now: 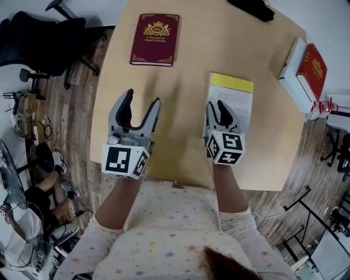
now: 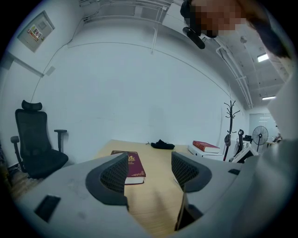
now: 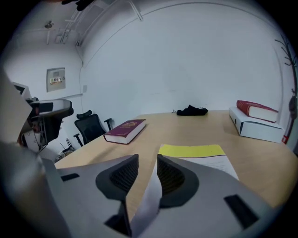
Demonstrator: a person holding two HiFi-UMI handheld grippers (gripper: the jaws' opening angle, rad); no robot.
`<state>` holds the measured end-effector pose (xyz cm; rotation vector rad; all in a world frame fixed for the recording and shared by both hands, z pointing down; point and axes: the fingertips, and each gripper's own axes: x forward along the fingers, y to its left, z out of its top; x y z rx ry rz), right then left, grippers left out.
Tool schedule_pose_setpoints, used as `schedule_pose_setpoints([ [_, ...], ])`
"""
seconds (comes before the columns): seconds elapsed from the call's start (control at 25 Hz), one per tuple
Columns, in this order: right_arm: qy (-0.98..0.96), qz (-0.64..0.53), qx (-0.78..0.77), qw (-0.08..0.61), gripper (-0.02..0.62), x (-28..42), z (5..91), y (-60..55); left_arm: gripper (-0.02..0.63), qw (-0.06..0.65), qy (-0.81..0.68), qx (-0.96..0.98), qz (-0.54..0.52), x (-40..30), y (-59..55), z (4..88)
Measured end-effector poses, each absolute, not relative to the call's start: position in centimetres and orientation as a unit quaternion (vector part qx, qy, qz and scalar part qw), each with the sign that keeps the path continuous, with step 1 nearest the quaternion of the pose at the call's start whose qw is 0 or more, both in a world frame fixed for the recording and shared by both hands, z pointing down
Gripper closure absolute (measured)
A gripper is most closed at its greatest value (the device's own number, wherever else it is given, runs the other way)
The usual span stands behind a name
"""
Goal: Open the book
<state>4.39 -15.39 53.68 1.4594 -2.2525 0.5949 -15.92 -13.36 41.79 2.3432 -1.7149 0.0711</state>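
Two grippers over a light wood table, one in each of the person's hands. Left gripper has its jaws wide apart, only bare tabletop showing between them. It sits near the table's front edge and points toward the far side.

Right gripper has its jaws drawn nearly together, pinching a white sheet that rises on edge between the pads. The sheet comes up by the near left part of the yellow-banded book. That book lies flat on the table with its yellow strip at the far end and a printed white page facing up. From the head view the gripper body covers the book's near left corner.

A maroon book lies closed and flat at the far left, gold crest up. It is well apart from both grippers, and in the left gripper view it shows just past the left jaw. Bare wood runs between it and the left gripper.

At the right edge of the table a red book rests on top of a white box. A black item lies at the far edge; I cannot tell what it is.

Off the table, a black office chair stands at the far left, and another person sits low on the wood floor to the left. A coat stand and a fan stand by the right wall.
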Motion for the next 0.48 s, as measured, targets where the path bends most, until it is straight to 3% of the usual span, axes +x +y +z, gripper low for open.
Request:
schedule_pose_setpoints([
  [0.48,-0.774,0.194,0.512,0.319,0.459,3.6,58.8,-14.4,0.341,0.13,-0.581,0.803,0.033,-15.7,-13.4,43.1],
])
